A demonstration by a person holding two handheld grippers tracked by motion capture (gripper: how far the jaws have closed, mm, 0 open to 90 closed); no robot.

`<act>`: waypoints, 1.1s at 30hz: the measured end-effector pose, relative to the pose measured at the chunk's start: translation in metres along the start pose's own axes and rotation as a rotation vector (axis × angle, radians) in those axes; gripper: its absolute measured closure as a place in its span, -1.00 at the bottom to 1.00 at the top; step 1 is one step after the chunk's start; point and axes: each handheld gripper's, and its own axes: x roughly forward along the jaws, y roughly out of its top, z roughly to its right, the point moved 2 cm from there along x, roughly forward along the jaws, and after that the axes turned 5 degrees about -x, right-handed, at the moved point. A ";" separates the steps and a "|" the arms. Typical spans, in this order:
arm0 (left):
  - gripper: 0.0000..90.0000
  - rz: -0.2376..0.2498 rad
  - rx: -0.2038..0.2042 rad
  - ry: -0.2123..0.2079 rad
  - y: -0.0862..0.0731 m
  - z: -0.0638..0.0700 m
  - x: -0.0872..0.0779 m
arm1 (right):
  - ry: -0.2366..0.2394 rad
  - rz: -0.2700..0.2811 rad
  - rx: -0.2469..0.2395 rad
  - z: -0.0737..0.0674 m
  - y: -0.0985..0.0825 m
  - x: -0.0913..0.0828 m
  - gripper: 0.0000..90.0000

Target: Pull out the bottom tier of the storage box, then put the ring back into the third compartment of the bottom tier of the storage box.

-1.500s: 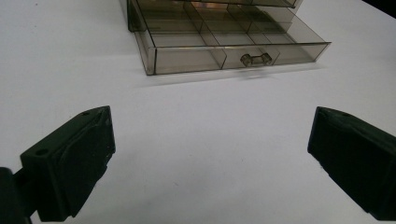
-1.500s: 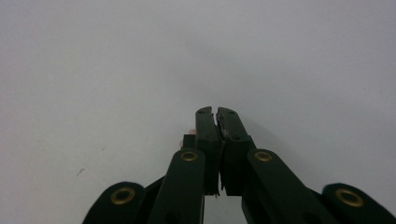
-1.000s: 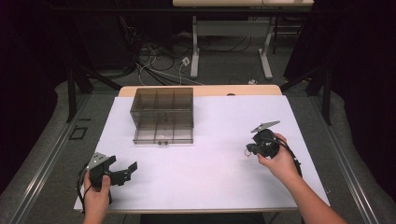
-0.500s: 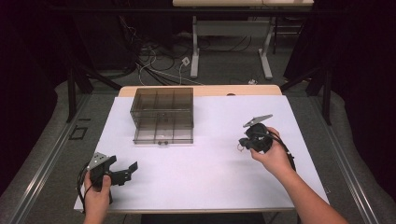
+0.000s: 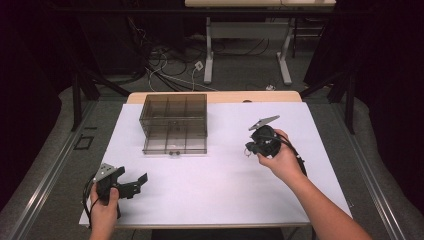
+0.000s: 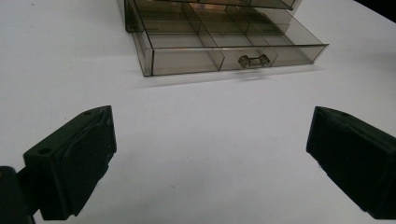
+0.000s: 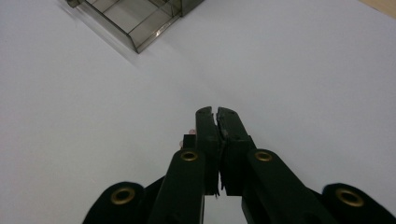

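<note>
Toward the far left of the white tabletop [image 5: 225, 190] sits our clear plastic drawer organizer [image 5: 175, 122], its bottom drawer [image 6: 224, 51] pulled out toward us, long edge running across, small handle [image 6: 253, 60] at the middle. We've got the right tool [image 5: 252, 146] pinched fully shut on nothing visible, hovering off to the organizer's right and pointing left at it. Our left tool [image 5: 135, 183] rests wide open, nothing between its pads, near the front edge, the drawer handle straight ahead of it; the right looks closer.

Smoky clear organizer box [image 5: 174, 122], drawer open
</note>
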 end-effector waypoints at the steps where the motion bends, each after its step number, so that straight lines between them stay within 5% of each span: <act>1: -0.96 0.000 0.000 0.000 0.000 0.000 0.000 | 0.002 0.008 -0.005 -0.001 0.002 0.001 0.96; 33: -0.96 0.001 0.008 -0.012 0.000 0.002 0.001 | 0.050 0.031 -0.056 -0.042 0.062 0.028 0.96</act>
